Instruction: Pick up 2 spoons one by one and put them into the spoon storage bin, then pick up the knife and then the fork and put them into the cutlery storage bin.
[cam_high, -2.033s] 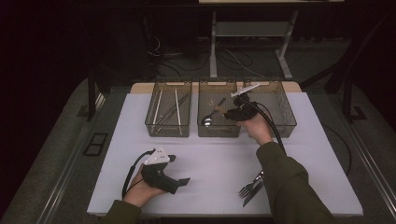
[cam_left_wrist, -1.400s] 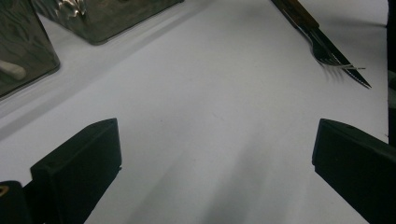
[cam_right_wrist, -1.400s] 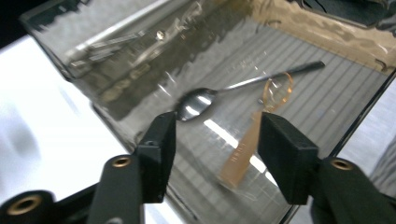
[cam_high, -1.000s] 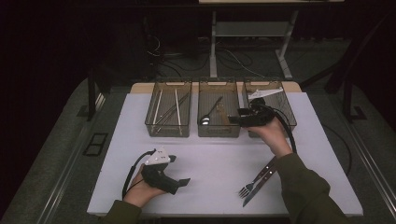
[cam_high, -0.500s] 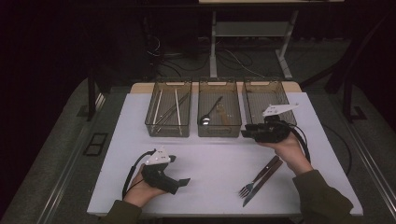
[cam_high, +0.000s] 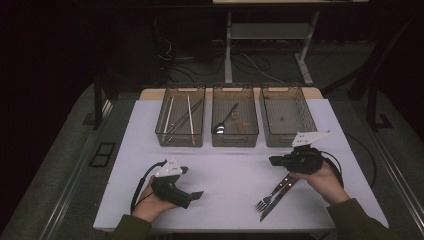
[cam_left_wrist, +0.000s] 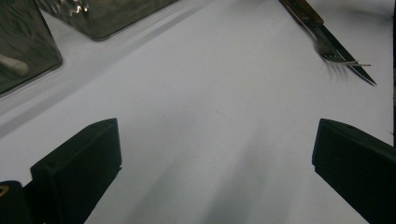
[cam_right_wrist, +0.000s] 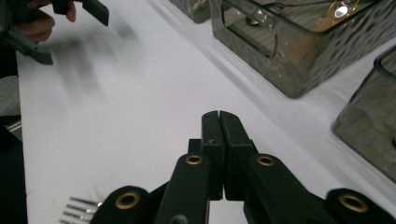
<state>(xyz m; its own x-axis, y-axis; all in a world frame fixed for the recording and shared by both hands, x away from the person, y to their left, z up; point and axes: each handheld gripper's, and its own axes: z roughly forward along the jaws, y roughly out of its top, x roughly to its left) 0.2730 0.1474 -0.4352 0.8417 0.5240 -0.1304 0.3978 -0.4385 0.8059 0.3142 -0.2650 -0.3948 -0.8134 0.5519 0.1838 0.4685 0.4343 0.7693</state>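
Right gripper (cam_high: 274, 161) jaws have just been closing, now pressed together on nothing; fork (cam_high: 267, 198) and knife (cam_high: 278, 194) lie just below it on the table (cam_high: 225, 165), side by side, long axes diagonal, handles up toward the right hand; left gripper (cam_high: 196, 195) open, resting farther off; right one nearer.

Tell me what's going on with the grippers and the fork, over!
Right gripper shut, empty, above fork and knife. Left gripper open, empty, on table. Nothing in the way, over.
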